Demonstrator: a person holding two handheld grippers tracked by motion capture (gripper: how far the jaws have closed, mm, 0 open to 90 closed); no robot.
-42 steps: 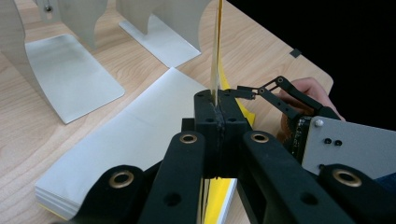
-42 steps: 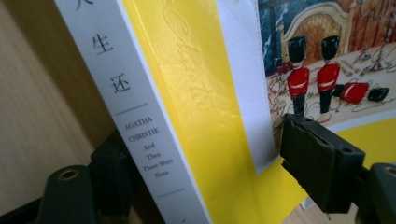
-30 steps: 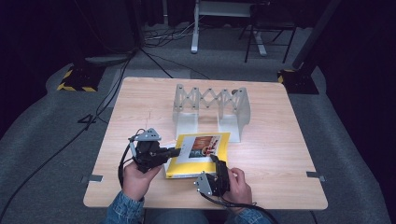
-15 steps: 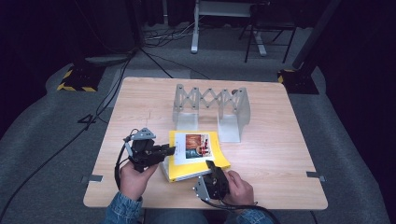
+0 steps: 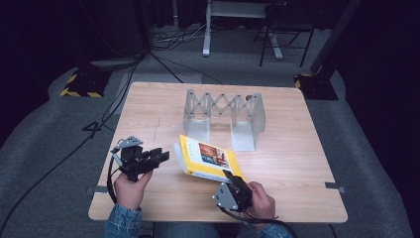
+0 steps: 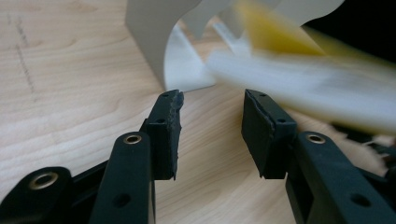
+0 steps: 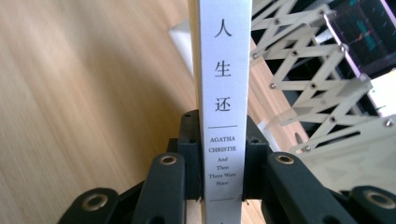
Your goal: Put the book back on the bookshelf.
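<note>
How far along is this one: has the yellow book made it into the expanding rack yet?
Done: the right gripper is clamped on the white spine of the yellow paperback book, tilted above the wooden table. In hand: the left gripper, its jaws just opening, has nothing between them. Left: the grey accordion-style metal book rack holds no book, so standing it there probably remains.

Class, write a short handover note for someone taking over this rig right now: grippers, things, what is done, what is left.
Right gripper: shut on the book at its spine, one end lifted off the table.
Left gripper: fingers have just been opening, nothing between them, beside the book.
Expandable bookstand: empty, behind the book.
Done: book gripped and tilted up.
Left: probably stand it in the bookstand.
</note>
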